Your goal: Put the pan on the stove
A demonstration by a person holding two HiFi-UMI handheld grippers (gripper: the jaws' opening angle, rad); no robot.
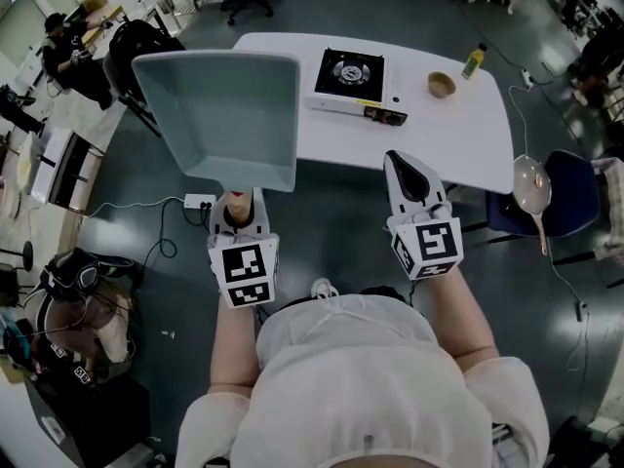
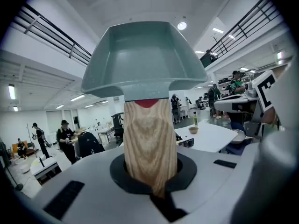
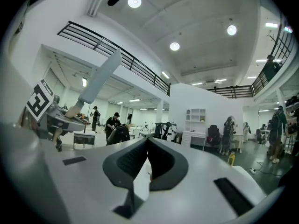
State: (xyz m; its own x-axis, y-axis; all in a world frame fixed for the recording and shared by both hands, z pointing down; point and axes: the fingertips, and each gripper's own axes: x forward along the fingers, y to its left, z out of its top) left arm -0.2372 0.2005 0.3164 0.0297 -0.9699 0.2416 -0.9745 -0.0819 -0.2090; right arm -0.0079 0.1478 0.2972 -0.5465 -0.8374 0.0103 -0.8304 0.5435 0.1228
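Left jaws: your left gripper (image 1: 239, 213) clamps the pan (image 1: 219, 105) by its handle.
Right jaws: your right gripper (image 1: 404, 162) — closed, empty.
Stove (image 1: 349, 74): well ahead, on the table (image 1: 468, 130).

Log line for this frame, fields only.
left gripper: shut on wooden handle of square grey-green pan | right gripper: shut, empty | white portable stove: bare, on white table

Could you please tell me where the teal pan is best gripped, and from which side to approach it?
Grip the wooden handle, coming in from its free end and along its length, as the left gripper does now. The handle is a narrow bar jutting from one wall of the pan. The body is broad with flaring walls, probably too wide for the jaws.
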